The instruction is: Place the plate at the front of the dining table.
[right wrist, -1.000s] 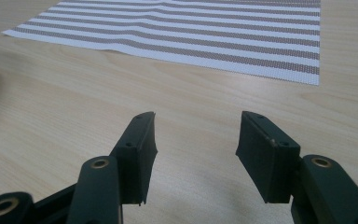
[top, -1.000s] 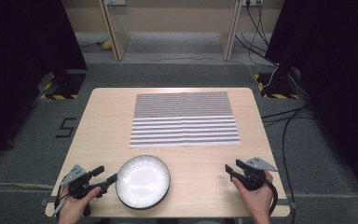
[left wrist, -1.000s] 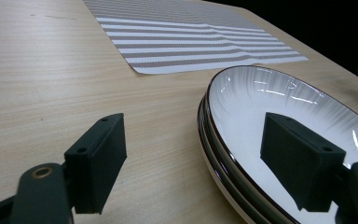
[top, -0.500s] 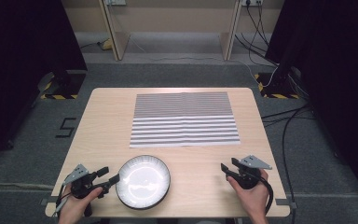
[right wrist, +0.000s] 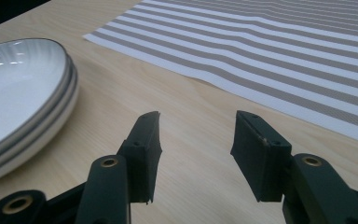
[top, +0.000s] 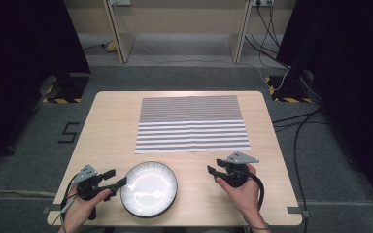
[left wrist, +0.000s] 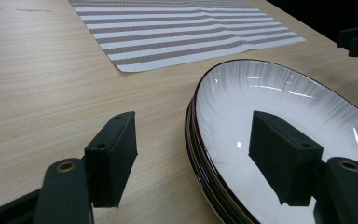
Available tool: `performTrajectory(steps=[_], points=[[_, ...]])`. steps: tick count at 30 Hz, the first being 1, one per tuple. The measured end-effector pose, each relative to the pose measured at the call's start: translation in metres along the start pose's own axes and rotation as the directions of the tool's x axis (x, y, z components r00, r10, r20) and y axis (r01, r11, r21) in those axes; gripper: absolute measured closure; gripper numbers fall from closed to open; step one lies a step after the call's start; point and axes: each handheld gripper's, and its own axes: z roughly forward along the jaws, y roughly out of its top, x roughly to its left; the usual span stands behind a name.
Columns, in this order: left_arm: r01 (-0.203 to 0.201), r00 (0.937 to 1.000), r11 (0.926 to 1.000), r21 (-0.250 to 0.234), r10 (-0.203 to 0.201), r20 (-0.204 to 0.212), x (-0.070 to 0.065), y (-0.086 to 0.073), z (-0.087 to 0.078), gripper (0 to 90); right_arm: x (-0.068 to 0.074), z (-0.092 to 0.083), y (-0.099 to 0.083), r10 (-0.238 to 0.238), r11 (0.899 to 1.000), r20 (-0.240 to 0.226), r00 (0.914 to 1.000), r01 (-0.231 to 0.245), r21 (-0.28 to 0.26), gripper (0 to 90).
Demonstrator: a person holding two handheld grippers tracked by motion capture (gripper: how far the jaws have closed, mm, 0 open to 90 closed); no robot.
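While I stand at the near edge of a pale wooden table, I hold a black two-jaw gripper in each hand. The landmark is a stack of white plates with dark rims, sitting near that edge, left of centre. From the gripper views the stack looks about three plates deep, though I cannot count them for certain.

My left gripper is just to the left of the stack and points toward it. Its jaws are wide apart and hold nothing. In the left gripper view, one jaw hangs over the bare wood outside the rim and the other over the white inside of the top plate, so the rim of the stack lies between them. I cannot tell whether either jaw touches the plate.

My right gripper is to the right of the stack, clearly apart from it, and also points toward it. Its jaws are wide open and empty above bare wood, with the stack off to one side in its own view.

Beyond the stack, toward the far side of the table, lies a flat placemat with grey and white stripes.

My left hand is the nearer one, already astride the rim, so I judge it best placed to grip a plate.
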Motion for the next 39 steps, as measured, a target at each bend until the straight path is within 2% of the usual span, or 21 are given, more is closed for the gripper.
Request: performTrajectory(steps=[3, 4, 5, 6, 8, 10, 15, 18, 24, 28, 29, 32, 33, 35, 37, 39], points=[[0.004, 1.0000, 1.0000, 0.008, -0.004, 0.004, -0.001, 0.002, 0.000, 32.7, 0.012, 0.010, 0.012, -0.016, 1.000, -0.054, 0.9984, 0.017, 0.013, 54.9], [0.006, 1.0000, 1.0000, 0.007, -0.006, 0.007, -0.001, 0.003, 0.000, 35.4, 0.020, 0.015, 0.017, -0.015, 1.000, -0.096, 0.9953, 0.017, 0.020, 57.3], [0.008, 0.9999, 0.9999, 0.010, -0.008, 0.010, -0.001, 0.003, 0.000, 35.4, 0.020, 0.015, 0.017, -0.015, 1.000, -0.096, 0.9953, 0.017, 0.020, 57.3], [0.013, 0.9998, 0.9997, 0.019, -0.014, 0.015, -0.002, 0.004, 0.000, 36.2, 0.031, 0.023, 0.024, -0.014, 0.999, -0.143, 0.9896, 0.018, 0.030, 61.5], [0.017, 0.9997, 0.9993, 0.034, -0.017, 0.017, -0.002, 0.005, 0.000, 37.1, 0.035, 0.025, 0.026, -0.006, 0.999, -0.158, 0.9874, 0.012, 0.036, 62.1], [0.017, 0.9997, 0.9981, 0.059, -0.018, 0.015, -0.003, 0.005, 0.002, 38.6, 0.045, 0.033, 0.030, 0.008, 0.999, -0.202, 0.9794, 0.002, 0.048, 64.0], [0.025, 0.9995, 0.9974, 0.068, -0.026, 0.018, -0.003, 0.002, 0.003, 41.4, 0.064, 0.048, 0.031, 0.031, 0.995, -0.250, 0.9679, -0.006, 0.098, 65.3], [0.030, 0.9994, 0.9974, 0.065, -0.031, 0.018, -0.003, -0.001, 0.002, 42.1, 0.072, 0.055, 0.028, 0.034, 0.992, -0.261, 0.9648, 0.000, 0.128, 66.6], [0.036, 0.9992, 0.9972, 0.066, -0.037, 0.016, -0.005, -0.010, -0.001, 44.3, 0.080, 0.062, 0.023, 0.046, 0.982, -0.243, 0.9689, 0.002, 0.191, 71.8], [0.041, 0.9990, 0.9966, 0.072, -0.042, 0.015, -0.006, -0.012, -0.001, 44.8, 0.084, 0.064, 0.020, 0.048, 0.978, -0.243, 0.9687, 0.004, 0.207, 72.3], [0.037, 0.9991, 0.9966, 0.073, -0.039, 0.015, -0.006, -0.013, -0.001, 44.9, 0.086, 0.065, 0.019, 0.056, 0.978, -0.232, 0.9711, -0.007, 0.209, 72.6], [0.034, 0.9993, 0.9969, 0.072, -0.035, 0.014, -0.006, -0.013, -0.001, 44.9, 0.089, 0.065, 0.023, 0.039, 0.973, -0.205, 0.9780, 0.010, 0.230, 73.8], [0.035, 0.9993, 0.9969, 0.071, -0.036, 0.013, -0.006, -0.013, 0.000, 44.9, 0.089, 0.065, 0.023, 0.039, 0.973, -0.205, 0.9780, 0.010, 0.230, 73.8], [0.035, 0.9992, 0.9966, 0.074, -0.036, 0.015, -0.007, -0.014, 0.000, 44.9, 0.094, 0.066, 0.026, 0.004, 0.969, -0.171, 0.9853, 0.038, 0.245, 74.2], [0.032, 0.9993, 0.9968, 0.073, -0.033, 0.016, -0.008, -0.013, 0.000, 44.9, 0.098, 0.066, 0.028, -0.015, 0.965, -0.151, 0.9884, 0.053, 0.257, 74.5], [0.029, 0.9994, 0.9967, 0.075, -0.030, 0.014, -0.009, -0.013, 0.000, 45.3, 0.099, 0.067, 0.029, -0.012, 0.963, -0.136, 0.9906, 0.048, 0.266, 75.0]])
